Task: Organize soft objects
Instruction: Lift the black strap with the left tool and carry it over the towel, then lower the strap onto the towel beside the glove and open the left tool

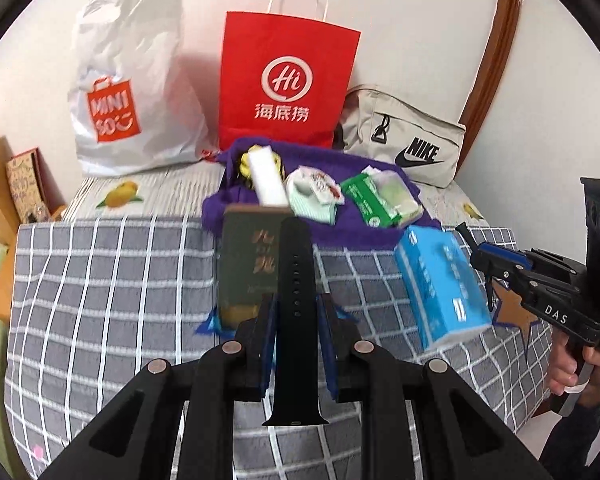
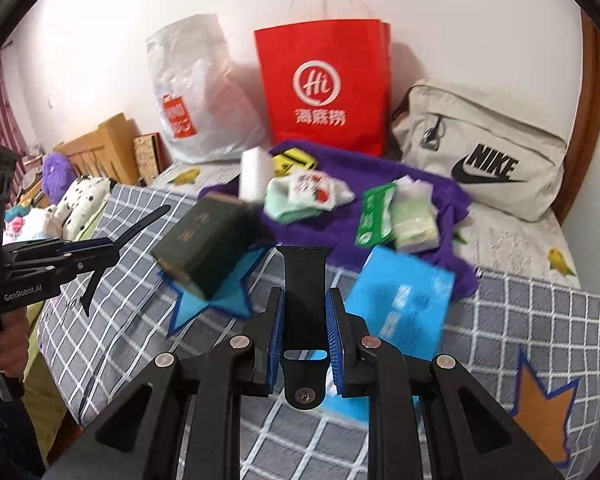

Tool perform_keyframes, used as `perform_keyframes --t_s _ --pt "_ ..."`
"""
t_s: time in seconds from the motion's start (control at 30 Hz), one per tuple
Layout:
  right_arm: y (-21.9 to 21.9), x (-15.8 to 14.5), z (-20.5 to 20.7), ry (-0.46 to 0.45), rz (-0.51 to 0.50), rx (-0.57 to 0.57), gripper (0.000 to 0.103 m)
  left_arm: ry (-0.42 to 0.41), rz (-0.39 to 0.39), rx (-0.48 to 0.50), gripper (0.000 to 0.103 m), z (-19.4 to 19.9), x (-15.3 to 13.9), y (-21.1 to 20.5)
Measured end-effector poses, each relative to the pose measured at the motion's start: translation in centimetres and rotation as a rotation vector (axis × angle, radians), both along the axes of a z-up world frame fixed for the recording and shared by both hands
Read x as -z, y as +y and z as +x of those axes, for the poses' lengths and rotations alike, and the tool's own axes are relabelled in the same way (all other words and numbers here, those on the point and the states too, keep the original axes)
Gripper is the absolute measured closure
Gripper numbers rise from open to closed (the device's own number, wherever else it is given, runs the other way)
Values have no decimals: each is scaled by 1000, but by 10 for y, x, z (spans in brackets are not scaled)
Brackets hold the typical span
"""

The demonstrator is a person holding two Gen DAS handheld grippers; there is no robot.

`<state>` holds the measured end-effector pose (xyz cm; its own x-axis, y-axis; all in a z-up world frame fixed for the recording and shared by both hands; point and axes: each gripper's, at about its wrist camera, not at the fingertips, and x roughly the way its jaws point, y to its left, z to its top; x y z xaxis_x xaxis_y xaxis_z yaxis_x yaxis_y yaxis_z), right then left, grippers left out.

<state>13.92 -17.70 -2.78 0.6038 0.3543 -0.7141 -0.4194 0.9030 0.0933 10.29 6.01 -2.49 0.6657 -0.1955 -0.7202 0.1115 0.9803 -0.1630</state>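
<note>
My left gripper (image 1: 296, 300) is shut on a long black watch strap with holes (image 1: 296, 256), held above the checked blanket (image 1: 100, 280). My right gripper (image 2: 306, 292) is shut on the shorter black strap half (image 2: 304, 272), whose slotted end hangs near the camera. Each gripper also shows in the other view: the right gripper (image 1: 478, 250) at the right edge, the left gripper (image 2: 114, 246) at the left edge with its strap (image 2: 148, 218). Ahead lies a purple towel (image 1: 340, 236) with a white foam block (image 1: 266, 180), folded socks (image 1: 312, 192) and green tissue packets (image 1: 376, 200) on it.
A dark green box (image 1: 248, 260) and a blue tissue pack (image 1: 440, 280) lie on the blanket near the towel. Against the wall stand a white plastic bag (image 1: 128, 80), a red paper bag (image 1: 288, 80) and a beige Nike bag (image 1: 412, 136). A person's hand (image 1: 572, 372) holds the right gripper.
</note>
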Motion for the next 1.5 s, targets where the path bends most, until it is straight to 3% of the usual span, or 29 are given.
perform_keyframes --t_s 0.47,1.1,1.5 --pt "-15 -13 72 -7 18 82 82 -4 19 56 83 84 -18 -25" --pt "3 -1 183 8 14 104 82 26 7 81 83 200 -8 -35" --pt "17 56 223 127 -48 73 82 113 -24 109 83 234 28 -37"
